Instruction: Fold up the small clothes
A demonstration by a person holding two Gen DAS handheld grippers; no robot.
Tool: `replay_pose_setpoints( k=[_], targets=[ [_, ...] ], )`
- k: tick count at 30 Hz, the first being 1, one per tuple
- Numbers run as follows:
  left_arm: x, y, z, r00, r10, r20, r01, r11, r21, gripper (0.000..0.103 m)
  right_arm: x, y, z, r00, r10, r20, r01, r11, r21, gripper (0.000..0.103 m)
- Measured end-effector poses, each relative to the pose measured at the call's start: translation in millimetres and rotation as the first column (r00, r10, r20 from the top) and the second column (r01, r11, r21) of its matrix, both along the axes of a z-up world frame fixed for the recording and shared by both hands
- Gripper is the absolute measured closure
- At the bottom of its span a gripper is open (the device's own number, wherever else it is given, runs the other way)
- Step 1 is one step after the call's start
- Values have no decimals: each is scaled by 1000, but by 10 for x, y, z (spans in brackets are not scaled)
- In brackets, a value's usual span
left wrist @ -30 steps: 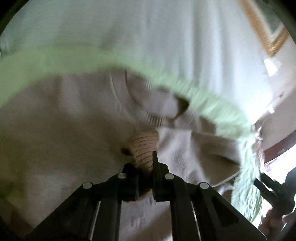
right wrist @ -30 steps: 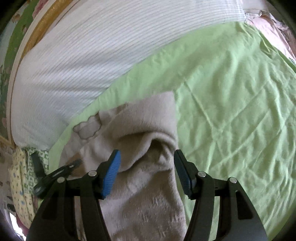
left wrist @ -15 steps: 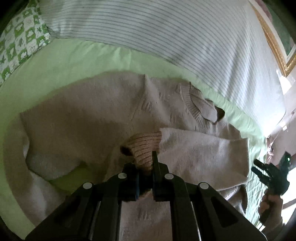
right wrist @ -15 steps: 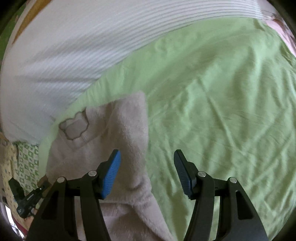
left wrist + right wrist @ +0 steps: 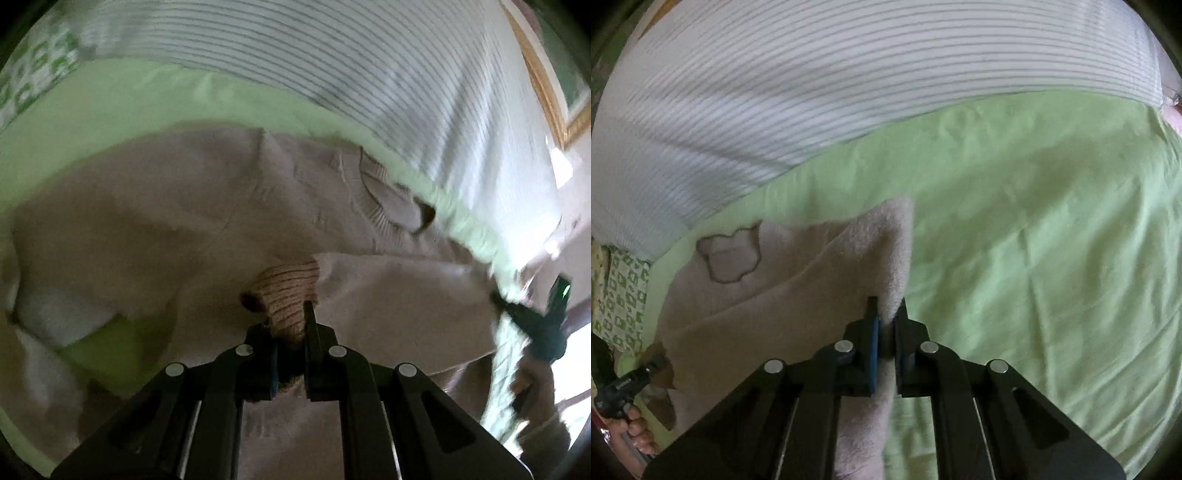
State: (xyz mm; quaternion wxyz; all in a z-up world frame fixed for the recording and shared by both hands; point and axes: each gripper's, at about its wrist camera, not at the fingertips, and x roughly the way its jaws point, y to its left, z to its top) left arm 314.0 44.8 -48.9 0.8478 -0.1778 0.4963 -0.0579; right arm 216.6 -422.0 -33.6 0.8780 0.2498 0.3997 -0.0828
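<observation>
Two grippers both clamp one beige sweater (image 5: pixel 155 221) spread on a green sheet (image 5: pixel 1034 240). The left gripper (image 5: pixel 290 325) is closed on the ribbed cuff (image 5: pixel 288 288) of a sleeve, which lies folded across the sweater's body just ahead of its fingers; the collar (image 5: pixel 391 206) sits beyond and to the right. The right gripper (image 5: pixel 886 317) has just been closing and now pinches the sweater's fuzzy edge (image 5: pixel 894 258), which runs straight ahead from its jaws. A bear patch (image 5: pixel 729 256) lies ahead to its left. Past the sweater lies a striped cover (image 5: pixel 812 92).
</observation>
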Motion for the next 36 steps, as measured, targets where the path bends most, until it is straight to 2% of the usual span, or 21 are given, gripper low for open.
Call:
replay_pose_setpoints(
  k=[3,7,10,15,17,19,21,25,30,36],
  targets=[
    [97,-35,-203,999,-2,-45,4,999,50,95,43,-13,-80,999,3,-41,-6,999,-53,96],
    [160,46,-354,997,-5,-78,9,999,54,94,131,110,-222,996,12,-90,-22,993,-119,96],
    [162,42,-308,997,-10,-83,15,997,71,87,145,162,-253,995,-4,-103,-8,993,-116,92],
    [-25,127,-104,998,3,-65,1,998,65,82,-23,210,-41,996,-50,-72,43,995,-95,88],
    [-144,163,-10,999,8,-53,-5,998,64,75,-144,295,87,999,-42,-32,40,996,-77,84],
    [-336,235,119,998,32,-47,-29,997,67,53,-254,452,177,1000,-16,5,16,998,-56,77],
    [-528,300,242,997,73,-29,-71,995,75,44,-317,633,253,1000,6,29,-4,999,-47,60],
    [-911,529,454,987,162,-11,-160,983,86,33,-435,1034,311,996,67,67,-64,997,-35,57],
    [-1241,898,466,960,277,-41,-271,956,112,31,-637,1340,297,992,105,64,-106,994,9,57],
    [-1064,997,259,953,283,-108,-268,954,137,31,-750,1604,167,992,124,31,-126,990,67,57]
  ],
)
